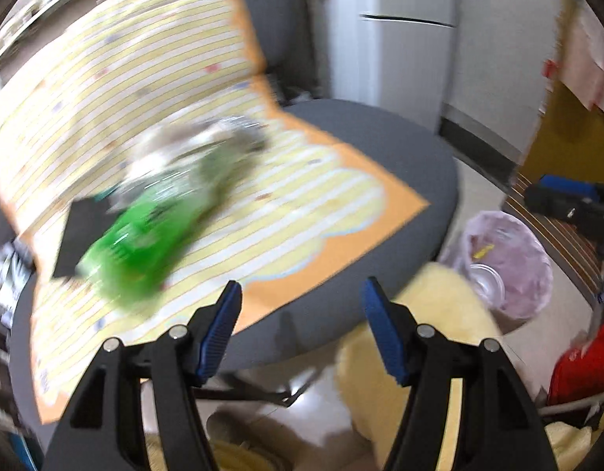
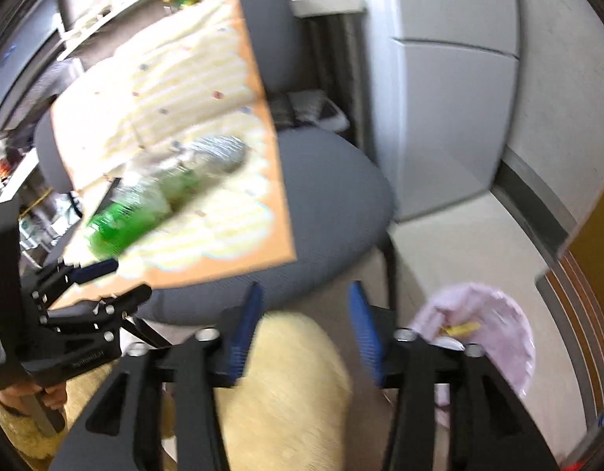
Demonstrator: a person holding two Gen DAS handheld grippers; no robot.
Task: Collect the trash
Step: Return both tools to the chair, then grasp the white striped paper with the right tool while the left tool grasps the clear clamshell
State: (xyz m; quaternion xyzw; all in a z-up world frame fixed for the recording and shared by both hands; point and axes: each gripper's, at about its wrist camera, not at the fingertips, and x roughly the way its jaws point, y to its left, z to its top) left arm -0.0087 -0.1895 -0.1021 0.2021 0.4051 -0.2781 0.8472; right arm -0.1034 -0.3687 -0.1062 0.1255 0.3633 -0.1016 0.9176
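Trash — green plastic bottle (image 1: 145,235) and crumpled clear wrap (image 1: 196,149) lying on striped mat (image 1: 321,204) over grey chair (image 1: 400,165). Pink-lined bin (image 1: 510,259) on floor — holds clear cup, yellow scrap. Left gripper (image 1: 302,298), right gripper (image 2: 306,302): both spread, empty.

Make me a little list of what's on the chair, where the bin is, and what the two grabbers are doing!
chair: grey, a striped yellow-and-orange cloth over seat and back
on the cloth: green bottle lying down, blurred
bin: on the floor right of the chair, pink bag inside
left gripper: open, empty
right gripper: open, empty
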